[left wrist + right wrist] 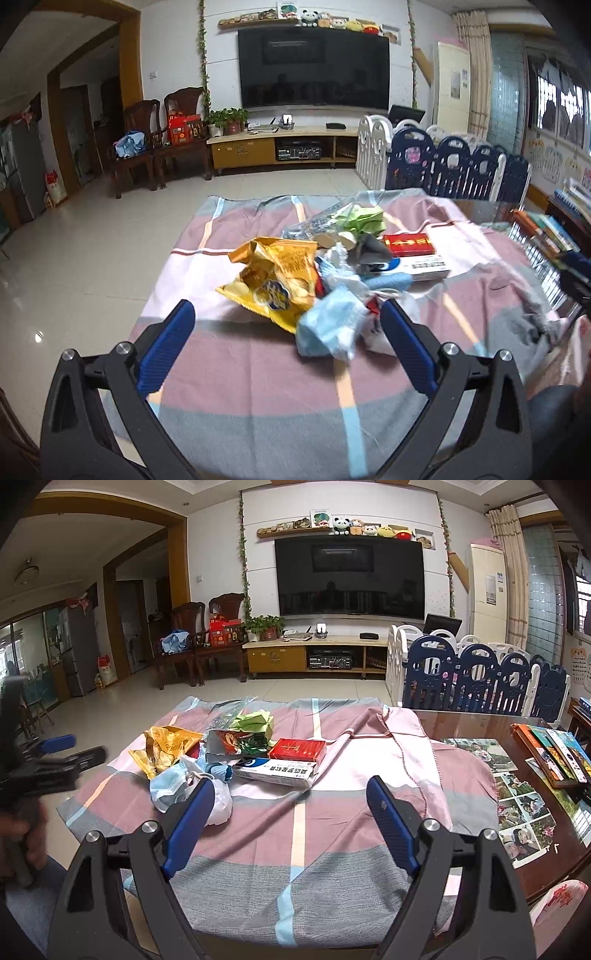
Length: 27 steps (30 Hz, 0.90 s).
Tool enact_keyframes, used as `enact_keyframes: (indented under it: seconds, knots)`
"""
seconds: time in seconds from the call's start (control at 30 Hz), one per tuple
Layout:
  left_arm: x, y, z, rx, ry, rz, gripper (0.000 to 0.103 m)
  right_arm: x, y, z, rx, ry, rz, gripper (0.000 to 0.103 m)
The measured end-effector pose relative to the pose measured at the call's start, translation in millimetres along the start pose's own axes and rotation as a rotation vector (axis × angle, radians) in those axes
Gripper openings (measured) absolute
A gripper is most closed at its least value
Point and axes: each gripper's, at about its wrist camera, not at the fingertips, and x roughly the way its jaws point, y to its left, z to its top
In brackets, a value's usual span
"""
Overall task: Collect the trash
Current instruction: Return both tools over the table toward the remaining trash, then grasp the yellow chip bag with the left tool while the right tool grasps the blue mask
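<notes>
- Living-room tiles ran back to a television [349, 578] on the far wall at twelve o'clock, with a low cabinet [314, 655] beneath it and a blue-and-white playpen fence [476, 679] at about two o'clock.
- A checked cloth [258, 369] in pink, grey and white covered the table; bare wood with photographs [517, 805] showed at three o'clock in the right wrist view.
- Trash sat in one loose heap on the cloth: a yellow snack bag [275, 277], a crumpled blue face mask [328, 328], green paper [364, 218], a red box [408, 243] and a white-and-blue box [275, 771], all touching or overlapping.
- The left gripper [288, 317] stood with its jaws wide apart, holding nothing; the face mask and the lower edge of the snack bag lay between its blue fingertips [183, 317].
- The right gripper [291, 794] was also spread wide and held nothing, over bare cloth, with the heap at about ten o'clock; its left finger overlapped the white plastic [221, 801] beside the mask.
- In the right wrist view, the left gripper appeared blurred at nine o'clock.
</notes>
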Motion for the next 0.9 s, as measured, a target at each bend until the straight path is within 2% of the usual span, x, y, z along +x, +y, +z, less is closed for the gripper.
enact_keyframes:
  seconds: [0.1,0.27,0.4,0.47,0.5,0.57,0.6,0.77,0.9]
  knots:
    - [45.5,2.3,8.5,0.033,0.076,0.056,0.1,2.1,1.9,-0.7,-0.002,0.002,0.005,0.082]
    - [103.3,24.4,24.0,-0.057,0.137,0.086,0.1,9.1,3.4,-1.1,0.003,0.021,0.017,0.082]
    - [140.1,35.9,29.0,-0.117,0.182,0.064,0.098,15.9,7.6,-1.2,0.005,0.047,0.028,0.082]
    - [152.9,37.6,26.7,-0.12,0.205,0.032,0.07,22.5,14.5,-1.3,-0.01,0.072,0.039,0.082]
    - [156.9,38.3,24.4,-0.121,0.219,0.02,0.048,26.4,18.4,-1.5,-0.018,0.087,0.045,0.082]
    - [150.1,38.8,22.0,-0.119,0.193,0.037,0.042,40.5,27.9,-1.2,-0.022,0.128,0.087,0.082]
    - [140.8,40.9,22.8,-0.121,0.169,0.023,0.034,47.1,31.5,-1.0,-0.021,0.143,0.106,0.082]
    - [61.8,43.3,26.6,-0.136,-0.001,0.035,0.034,110.3,62.6,-6.9,-0.029,0.227,0.178,0.082]
    - [-10.6,30.6,13.3,-0.127,-0.127,0.068,0.034,163.2,78.4,-19.6,0.004,0.346,0.2,0.082]
